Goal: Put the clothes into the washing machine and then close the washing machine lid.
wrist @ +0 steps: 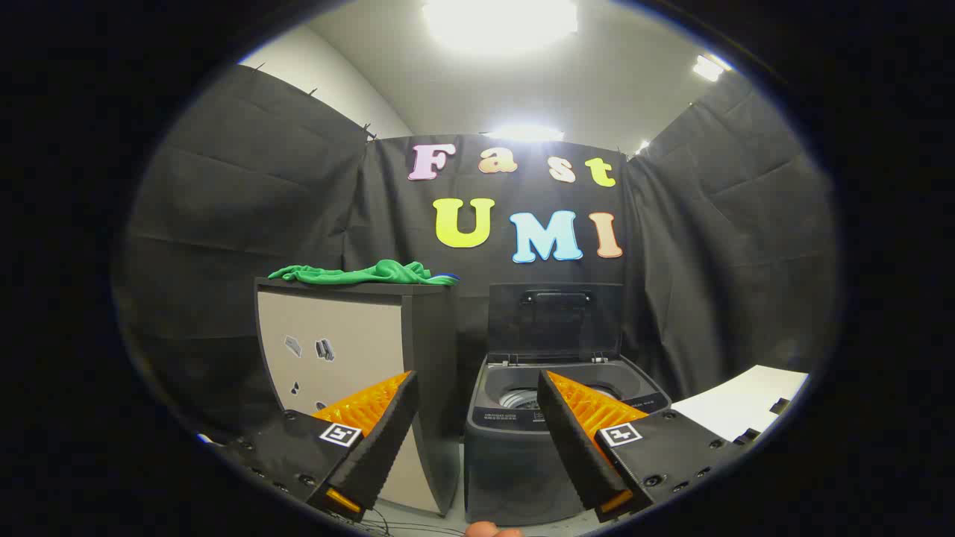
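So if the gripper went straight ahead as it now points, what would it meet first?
Probably the washing machine, about at its front top edge beside the cabinet. The open gripper holds nothing, and the way between looks free. Depth is hard to judge here.

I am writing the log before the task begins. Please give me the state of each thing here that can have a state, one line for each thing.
Washing machine: stands on the floor beyond the fingers, drum empty as far as it shows.
Washing machine lid: open, standing upright.
Green clothes: lying crumpled on top of the cabinet, not yet picked up.
Cabinet: closed front, beside the washing machine.
Gripper: open, fingers wide apart, holding nothing.
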A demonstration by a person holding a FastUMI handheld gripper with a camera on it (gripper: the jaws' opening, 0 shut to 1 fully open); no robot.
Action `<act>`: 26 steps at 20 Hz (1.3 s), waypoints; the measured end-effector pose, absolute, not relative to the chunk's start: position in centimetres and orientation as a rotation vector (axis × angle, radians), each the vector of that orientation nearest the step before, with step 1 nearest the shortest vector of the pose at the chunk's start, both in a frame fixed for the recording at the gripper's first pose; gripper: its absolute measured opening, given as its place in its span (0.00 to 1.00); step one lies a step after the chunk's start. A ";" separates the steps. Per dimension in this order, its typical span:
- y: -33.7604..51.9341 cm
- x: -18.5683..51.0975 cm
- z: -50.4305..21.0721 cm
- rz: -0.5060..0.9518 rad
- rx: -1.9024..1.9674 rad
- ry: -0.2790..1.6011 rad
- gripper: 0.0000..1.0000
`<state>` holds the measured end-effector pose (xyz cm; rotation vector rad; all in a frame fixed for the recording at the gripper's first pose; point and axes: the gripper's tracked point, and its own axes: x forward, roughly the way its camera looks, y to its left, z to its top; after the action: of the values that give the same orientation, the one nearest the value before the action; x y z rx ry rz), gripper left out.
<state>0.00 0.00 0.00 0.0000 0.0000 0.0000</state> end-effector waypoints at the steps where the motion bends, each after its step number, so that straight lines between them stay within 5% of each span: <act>1: -0.1 0.1 -0.1 -0.002 0.001 0.002 1.00; 26: 0.9 0.6 -0.3 0.047 0.031 0.045 1.00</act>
<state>0.57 0.87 -0.26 0.0313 0.0450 0.0465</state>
